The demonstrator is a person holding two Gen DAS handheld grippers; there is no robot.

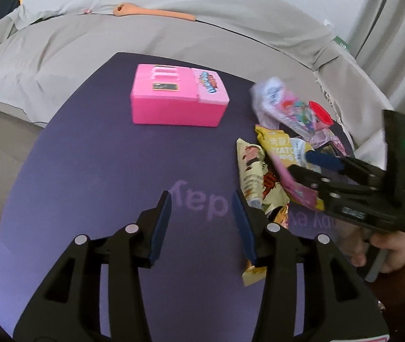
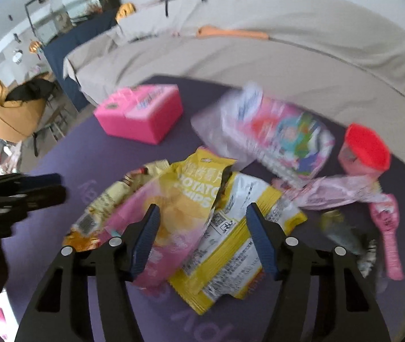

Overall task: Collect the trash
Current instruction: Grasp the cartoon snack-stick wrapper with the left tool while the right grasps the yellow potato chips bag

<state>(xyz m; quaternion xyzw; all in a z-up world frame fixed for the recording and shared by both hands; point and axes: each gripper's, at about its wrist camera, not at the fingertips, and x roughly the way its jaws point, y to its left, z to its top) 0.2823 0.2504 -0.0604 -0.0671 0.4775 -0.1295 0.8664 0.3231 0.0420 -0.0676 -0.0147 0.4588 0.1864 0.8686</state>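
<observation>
Over the worktop's (image 1: 88, 154) wrapper pile, right claw (image 2: 202, 236) hangs spread above the yellow chip bag (image 2: 225, 245); probably needs lowering and pinching next. Left claw (image 1: 202, 222) spread, empty.

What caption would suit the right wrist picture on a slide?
Open right claw poised over a yellow potato chips bag amid wrappers on a purple mat, pink box behind.
</observation>
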